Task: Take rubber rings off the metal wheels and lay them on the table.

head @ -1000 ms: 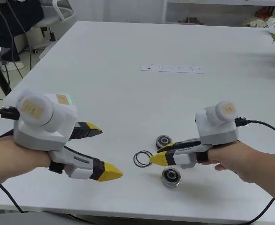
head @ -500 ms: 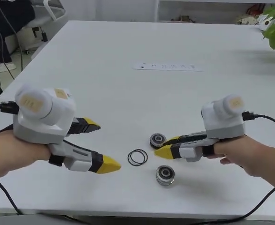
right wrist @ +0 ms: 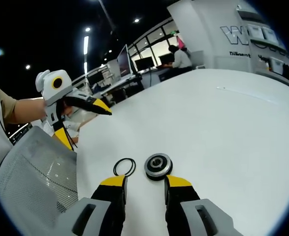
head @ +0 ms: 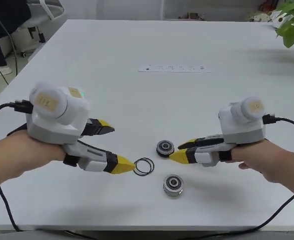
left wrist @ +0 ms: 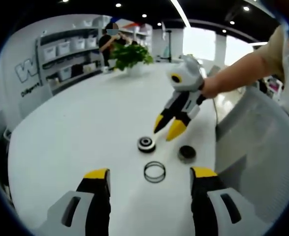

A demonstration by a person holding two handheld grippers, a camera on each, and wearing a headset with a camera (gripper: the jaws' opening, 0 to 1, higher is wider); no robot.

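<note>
Two thin black rubber rings [head: 143,166] lie overlapping on the white table [head: 136,95]. One metal wheel [head: 165,148] lies flat just right of them, a second wheel [head: 173,184] nearer the front edge. My left gripper [head: 115,145] is open wide, its lower yellow tip touching or just short of the rings' left side. In the left gripper view the rings [left wrist: 154,172] lie ahead between my jaws, both wheels [left wrist: 146,143] [left wrist: 187,153] beyond. My right gripper [head: 178,151] is open by a narrow gap, right of the first wheel. In the right gripper view that wheel [right wrist: 158,165] sits just beyond my fingertips [right wrist: 113,181], rings [right wrist: 124,166] to its left.
A white power strip [head: 175,68] lies across the table's middle, far from the work. A green plant [head: 293,25] stands at the far right corner. Cables trail from both grippers off the front edge. An office chair [head: 41,12] stands beyond the far left corner.
My left gripper has moved right, bringing its lower tip up to the rings. The right gripper has drawn back slightly from the rings toward the wheel. The head camera shifted too.
</note>
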